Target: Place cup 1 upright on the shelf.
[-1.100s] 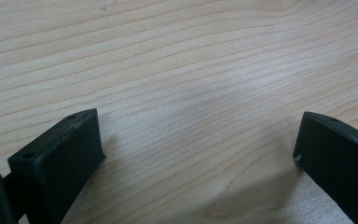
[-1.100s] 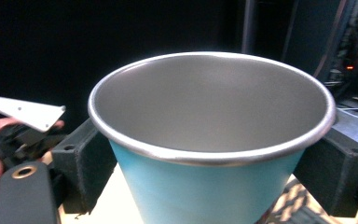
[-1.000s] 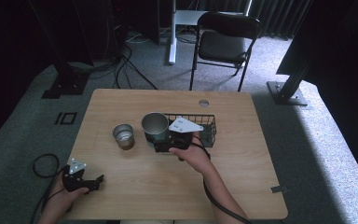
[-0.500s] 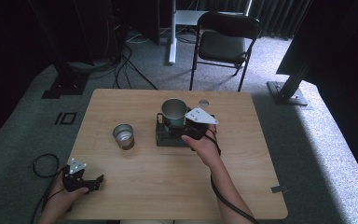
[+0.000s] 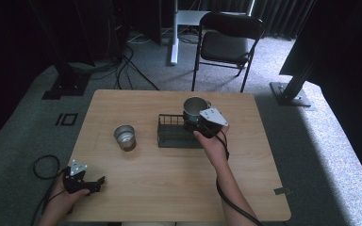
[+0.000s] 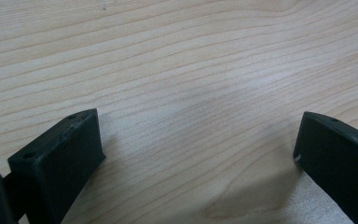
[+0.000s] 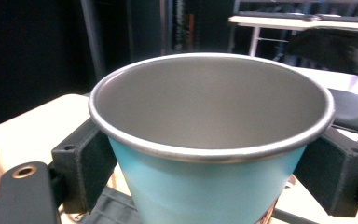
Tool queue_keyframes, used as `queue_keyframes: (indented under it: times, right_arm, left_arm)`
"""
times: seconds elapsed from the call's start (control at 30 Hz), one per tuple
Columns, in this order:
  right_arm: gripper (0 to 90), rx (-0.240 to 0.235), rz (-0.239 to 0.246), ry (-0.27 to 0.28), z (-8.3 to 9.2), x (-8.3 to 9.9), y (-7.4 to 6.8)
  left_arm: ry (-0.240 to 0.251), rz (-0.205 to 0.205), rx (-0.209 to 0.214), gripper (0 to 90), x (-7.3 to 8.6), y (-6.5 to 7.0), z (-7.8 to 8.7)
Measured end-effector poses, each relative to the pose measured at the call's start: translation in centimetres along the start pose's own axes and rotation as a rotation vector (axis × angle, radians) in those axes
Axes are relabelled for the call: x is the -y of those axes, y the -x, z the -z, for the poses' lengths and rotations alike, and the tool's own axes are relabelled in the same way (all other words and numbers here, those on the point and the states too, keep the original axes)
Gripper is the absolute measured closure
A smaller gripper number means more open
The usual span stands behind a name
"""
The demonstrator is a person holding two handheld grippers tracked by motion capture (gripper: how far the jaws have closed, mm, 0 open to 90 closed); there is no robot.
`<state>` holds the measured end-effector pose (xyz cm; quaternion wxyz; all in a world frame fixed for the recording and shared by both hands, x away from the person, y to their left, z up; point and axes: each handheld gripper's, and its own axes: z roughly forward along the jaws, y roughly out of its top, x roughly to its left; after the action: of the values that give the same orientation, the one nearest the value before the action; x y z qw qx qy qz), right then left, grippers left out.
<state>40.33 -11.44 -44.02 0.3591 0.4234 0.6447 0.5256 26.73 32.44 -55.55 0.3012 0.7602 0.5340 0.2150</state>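
High view: right gripper [image 5: 195,123] clamped on blue cup [image 5: 194,107], cup upright, held over right end of black wire basket [image 5: 172,132] mid-surface. Right gripper view: jaws pressed against both sides of cup [image 7: 209,154], just under steel rim. Small metal cup [image 5: 125,137] stands left of basket. Left gripper [image 5: 94,184] rests at near-left corner of surface [image 5: 169,188], jaws spread wide, nothing between.

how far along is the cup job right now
Done: the right claw has the blue cup clamped between its jaws, upright and lifted. In hand: the cup hangs over the right end of the black wire basket, not yet set down. Left: lowering and releasing it, probably then the small metal cup standing on the table left of the basket. The left claw is open near the table's front corner.
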Motion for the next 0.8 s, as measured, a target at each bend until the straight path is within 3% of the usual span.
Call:
queue_keyframes:
  times: [0.23, 0.67, 0.8]
  right_arm:
    - [13.6, 0.068, -0.038, -0.027, -0.3, 1.0, 0.9]
    - [13.6, 0.13, -0.045, -0.063, -1.1, 3.2, 1.6]
    - [13.6, 0.128, -0.047, -0.066, -1.2, 3.5, 1.7]
  left_arm:
    - [0.0, 0.0, 0.0, 1.7, 0.0, 0.0, 0.0]
    - [0.0, 0.0, 0.0, 1.7, 0.0, 0.0, 0.0]
    - [0.0, 0.0, 0.0, 1.7, 0.0, 0.0, 0.0]
